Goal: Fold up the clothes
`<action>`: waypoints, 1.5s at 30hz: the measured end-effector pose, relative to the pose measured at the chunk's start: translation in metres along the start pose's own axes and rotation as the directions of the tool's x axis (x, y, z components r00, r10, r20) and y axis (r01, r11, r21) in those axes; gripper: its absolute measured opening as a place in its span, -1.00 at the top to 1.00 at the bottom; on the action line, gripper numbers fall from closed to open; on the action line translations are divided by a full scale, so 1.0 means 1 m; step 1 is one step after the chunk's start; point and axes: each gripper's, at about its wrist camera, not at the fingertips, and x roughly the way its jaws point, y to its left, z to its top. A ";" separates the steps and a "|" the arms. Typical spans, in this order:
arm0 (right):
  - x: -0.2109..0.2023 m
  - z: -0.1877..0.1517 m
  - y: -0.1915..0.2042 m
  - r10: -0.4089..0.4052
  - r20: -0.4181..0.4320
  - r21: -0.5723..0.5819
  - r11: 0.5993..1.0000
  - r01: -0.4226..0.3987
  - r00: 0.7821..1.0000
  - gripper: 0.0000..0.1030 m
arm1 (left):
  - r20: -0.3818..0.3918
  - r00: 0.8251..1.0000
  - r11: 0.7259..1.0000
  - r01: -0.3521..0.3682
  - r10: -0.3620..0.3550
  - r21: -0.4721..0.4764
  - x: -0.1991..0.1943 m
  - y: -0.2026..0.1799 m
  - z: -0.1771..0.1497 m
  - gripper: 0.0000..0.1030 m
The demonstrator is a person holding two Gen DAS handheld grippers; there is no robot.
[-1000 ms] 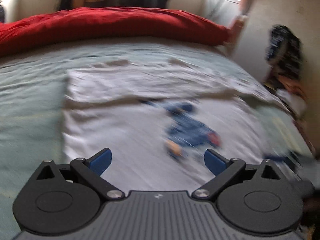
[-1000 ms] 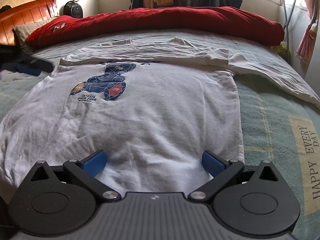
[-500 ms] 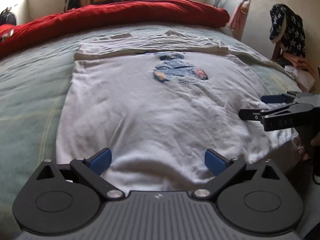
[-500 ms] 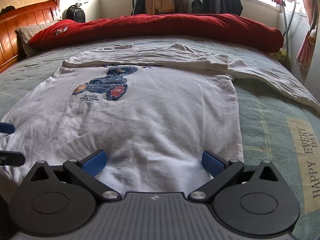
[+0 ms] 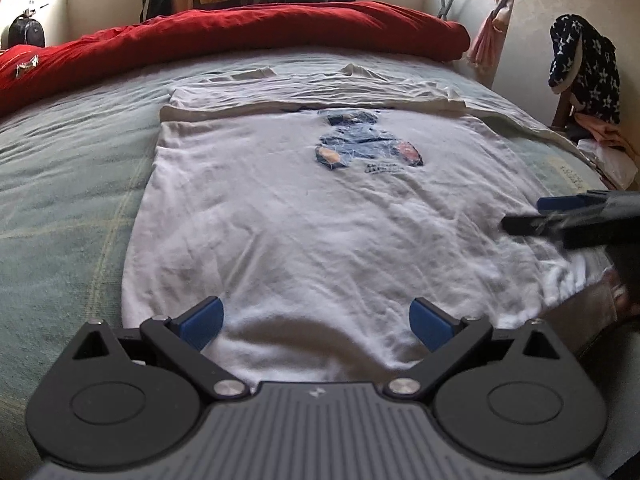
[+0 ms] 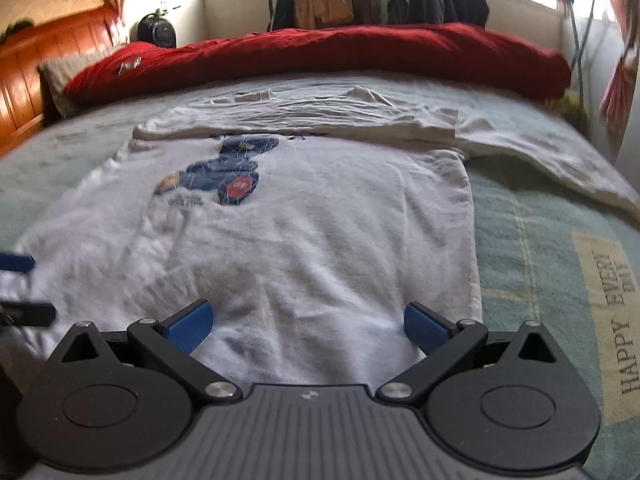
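Observation:
A white T-shirt point(image 5: 320, 220) point(image 6: 300, 232) with a blue bear print lies flat on the bed, its top part folded down over the print's upper edge. My left gripper point(image 5: 316, 322) hovers open over the shirt's near hem, left of centre. My right gripper point(image 6: 306, 324) is open above the hem near the shirt's right edge. The right gripper also shows in the left wrist view as dark blurred fingers point(image 5: 532, 224) over the shirt's right side. The left gripper's fingertips point(image 6: 16, 262) poke in at the left of the right wrist view.
A red duvet point(image 5: 240, 36) point(image 6: 320, 56) lies across the far side of the green bedspread point(image 5: 60, 184). A wooden headboard point(image 6: 24, 80) stands at left. A star-patterned garment point(image 5: 584, 68) hangs on a chair at right, beside the bed's edge.
The left wrist view has swung from a blurred side angle to face the shirt squarely. Both grippers stay open and have edged closer over the hem.

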 end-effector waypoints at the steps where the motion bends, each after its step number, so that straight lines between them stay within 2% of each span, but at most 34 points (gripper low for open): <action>1: -0.005 0.004 -0.008 0.027 0.000 0.044 0.999 -0.027 1.000 -1.00 | 0.005 1.000 1.000 -0.006 0.006 0.001 -0.001 0.000 0.001 -0.92; 4: -0.020 0.013 -0.042 0.082 0.053 0.185 0.979 -0.090 0.995 -1.00 | 0.026 0.999 1.000 -0.023 0.023 0.013 -0.006 -0.001 0.008 -0.92; 7: -0.031 0.021 -0.086 0.086 0.112 0.314 0.942 -0.117 0.990 -1.00 | 0.045 0.999 0.999 -0.021 0.020 0.025 -0.007 -0.005 0.016 -0.92; 10: -0.036 0.028 -0.138 0.048 0.152 0.445 0.889 -0.112 0.987 -1.00 | 0.052 0.999 0.999 -0.018 0.015 0.047 -0.004 -0.012 0.023 -0.92; 15: -0.036 0.034 -0.224 -0.055 0.200 0.599 0.797 -0.078 0.978 -1.00 | 0.040 0.999 0.997 -0.005 0.002 0.075 0.009 -0.022 0.032 -0.92; 18: -0.035 0.031 -0.275 -0.110 0.242 0.709 0.698 -0.098 0.964 -1.00 | 0.024 1.000 0.997 0.002 -0.004 0.082 0.019 -0.027 0.035 -0.92; 22: -0.018 0.018 -0.340 -0.141 0.288 0.853 0.488 -0.186 0.947 -1.00 | 0.001 1.000 0.996 0.007 -0.007 0.086 0.031 -0.033 0.038 -0.92; 23: -0.013 0.016 -0.351 -0.140 0.300 0.869 0.448 -0.210 0.944 -1.00 | -0.006 1.000 0.996 0.009 -0.008 0.088 0.034 -0.034 0.038 -0.92; 25: -0.004 0.015 -0.367 -0.160 0.330 0.884 0.398 -0.245 0.930 -1.00 | -0.015 1.000 0.996 0.006 -0.005 0.092 0.039 -0.035 0.040 -0.92; 28: 0.009 0.021 -0.383 -0.198 0.328 0.895 0.378 -0.236 0.924 -1.00 | -0.022 1.000 0.996 0.001 0.001 0.094 0.044 -0.037 0.042 -0.92; 30: 0.017 0.026 -0.390 -0.221 0.320 0.898 0.380 -0.220 0.921 -1.00 | -0.025 1.000 0.996 -0.002 0.004 0.094 0.046 -0.037 0.044 -0.93; 35: 0.031 0.038 -0.399 -0.276 0.318 0.886 0.427 -0.181 0.907 -1.00 | -0.029 0.999 0.995 -0.011 0.014 0.099 0.052 -0.041 0.050 -0.93; 40: 0.039 0.038 -0.413 -0.333 0.357 0.878 0.439 -0.191 0.873 -1.00 | -0.032 0.999 0.995 -0.013 0.016 0.103 0.055 -0.044 0.052 -0.93; 45: 0.041 0.041 -0.415 -0.339 0.350 0.862 0.482 -0.158 0.873 -1.00 | -0.033 0.999 0.995 -0.007 0.011 0.100 0.056 -0.043 0.052 -0.93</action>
